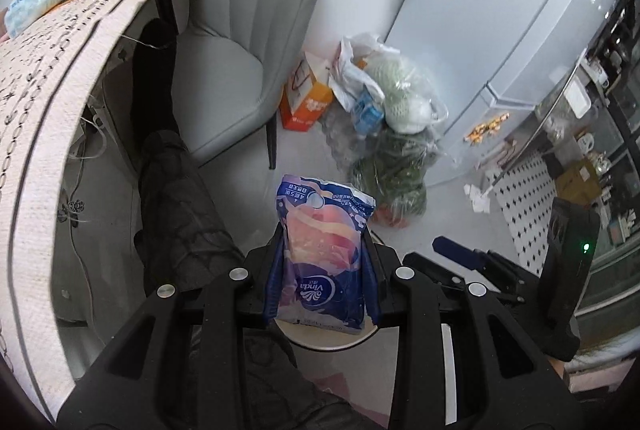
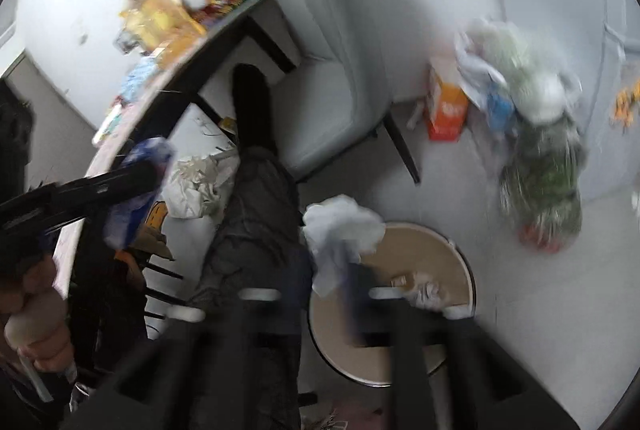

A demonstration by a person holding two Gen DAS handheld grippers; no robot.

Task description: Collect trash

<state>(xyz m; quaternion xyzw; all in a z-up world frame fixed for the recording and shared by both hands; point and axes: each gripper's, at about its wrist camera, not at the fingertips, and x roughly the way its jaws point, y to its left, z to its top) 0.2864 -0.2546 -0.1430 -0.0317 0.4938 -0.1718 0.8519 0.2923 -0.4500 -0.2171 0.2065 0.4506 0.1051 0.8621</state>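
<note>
- Between the left tool (image 1: 323, 270) fingers, a blue and pink tissue pack (image 1: 325, 254) stands clamped, pads pressing both its sides.
- Right under that pack, the round bin (image 1: 332, 340) rim peeks out on the floor.
- Over on the right tool (image 2: 320, 286), a crumpled white tissue (image 2: 340, 230) sits at the fingertips above the bin (image 2: 460, 262); blur hides whether the pads press it.
- More crumpled paper (image 2: 426, 292) lies inside the bin.
- Beyond, a grey chair (image 1: 256, 29), an orange carton (image 1: 304, 101) and bagged greens (image 1: 394, 165) by the fridge (image 1: 520, 29).
- Off left, the tabletop (image 1: 52, 69) edge.
</note>
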